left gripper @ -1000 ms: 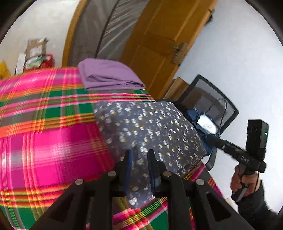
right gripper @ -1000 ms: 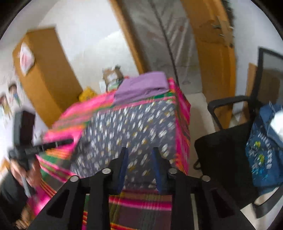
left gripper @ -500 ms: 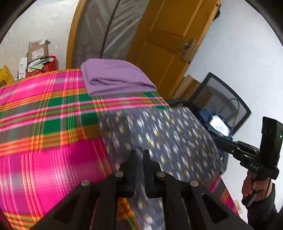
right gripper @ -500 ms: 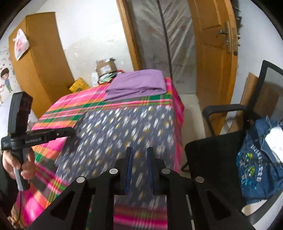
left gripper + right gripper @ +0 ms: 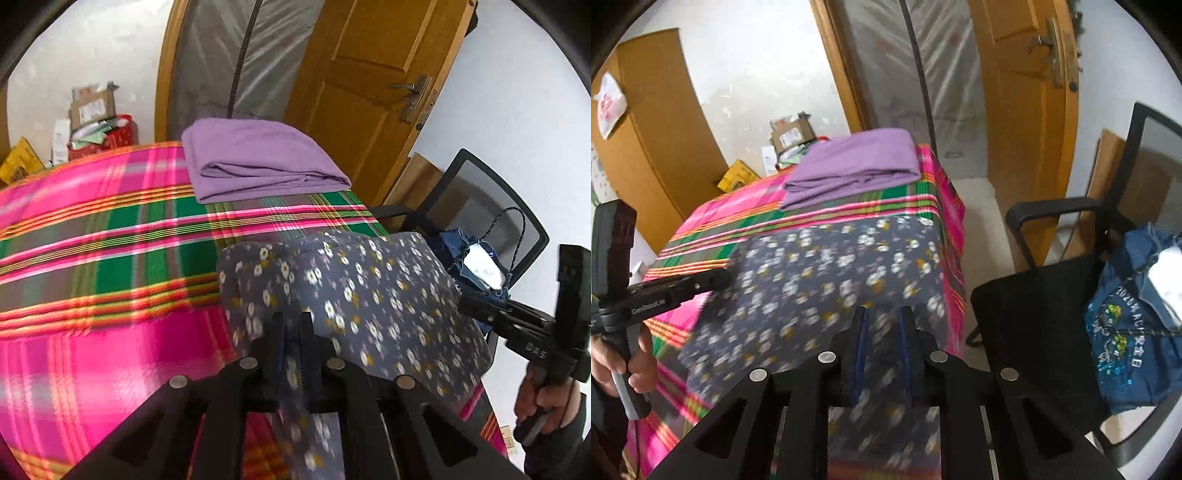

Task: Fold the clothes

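A grey floral garment (image 5: 369, 288) lies across the right end of the plaid-covered table (image 5: 92, 258). My left gripper (image 5: 291, 321) is shut on the garment's near left edge, and the cloth bunches up ahead of it. In the right wrist view the same garment (image 5: 831, 266) runs under and between the jaws of my right gripper (image 5: 881, 317). Those jaws are opening, and the blue pads stand apart from the cloth. A folded purple cloth (image 5: 258, 162) rests at the table's far end. Each gripper shows in the other's view, hand-held: the right (image 5: 480, 308) and the left (image 5: 720, 277).
A black office chair (image 5: 1052, 295) stands close to the table's right side with a blue bag (image 5: 1126, 332) on it. Behind are a wooden door (image 5: 369, 74), a plastic-sheeted doorway, cardboard boxes (image 5: 92, 110) and a wooden cabinet (image 5: 657, 129).
My left jaws have closed on the floral garment's near edge and the cloth has bunched up. My right gripper has moved in over the garment's edge; its jaws narrowed, then widened.
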The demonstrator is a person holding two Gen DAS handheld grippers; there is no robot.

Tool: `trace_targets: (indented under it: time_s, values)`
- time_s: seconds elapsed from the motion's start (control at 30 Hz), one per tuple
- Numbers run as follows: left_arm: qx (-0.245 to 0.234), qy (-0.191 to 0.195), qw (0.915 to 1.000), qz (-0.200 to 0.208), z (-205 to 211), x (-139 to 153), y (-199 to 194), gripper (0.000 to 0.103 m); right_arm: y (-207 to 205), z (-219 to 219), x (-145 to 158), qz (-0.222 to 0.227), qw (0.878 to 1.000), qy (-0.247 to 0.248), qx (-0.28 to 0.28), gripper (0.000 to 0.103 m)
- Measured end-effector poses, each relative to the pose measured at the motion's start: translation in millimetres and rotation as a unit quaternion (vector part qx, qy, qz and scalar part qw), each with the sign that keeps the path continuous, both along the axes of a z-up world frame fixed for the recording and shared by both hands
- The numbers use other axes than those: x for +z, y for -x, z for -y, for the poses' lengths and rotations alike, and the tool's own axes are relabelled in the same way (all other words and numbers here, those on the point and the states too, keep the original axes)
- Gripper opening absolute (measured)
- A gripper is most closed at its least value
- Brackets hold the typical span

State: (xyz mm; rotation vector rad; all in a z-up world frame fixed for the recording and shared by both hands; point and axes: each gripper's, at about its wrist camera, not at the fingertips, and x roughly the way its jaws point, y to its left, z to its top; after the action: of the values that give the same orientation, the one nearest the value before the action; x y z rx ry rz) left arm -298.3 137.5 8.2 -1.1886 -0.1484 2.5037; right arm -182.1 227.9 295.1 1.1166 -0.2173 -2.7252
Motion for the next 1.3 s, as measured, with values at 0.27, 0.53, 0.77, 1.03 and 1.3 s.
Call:
trace_targets:
  time_s: [0.27,0.53,0.77,1.03,1.3]
  values:
    - [0.004,0.030,0.9993,-0.023,1.6,18.6,-76.9,0.007,-87.5,36.3,20.6,-0.038,0.999,-0.017,0.011,0.035]
    - [0.020,0.045,0.9975,-0.050,15.0,33.1,-143.9,0.007,-153.8,54.9,37.3,-0.047,0.998,-0.052,0.002,0.042]
    - [0.047,0.056,0.9955,-0.060,28.8,30.9,-191.9,0.007,-192.6,58.4,35.7,-0.041,0.997,-0.056,-0.028,0.042]
    - [0.040,0.056,0.9952,-0.070,34.4,24.0,-233.9,0.011,-210.9,79.6,17.2,-0.028,0.997,-0.057,-0.035,0.042]
    - [0.034,0.020,0.9944,-0.098,45.6,31.1,-260.9,0.012,-211.8,99.9,16.9,-0.031,0.997,-0.064,-0.020,0.042]
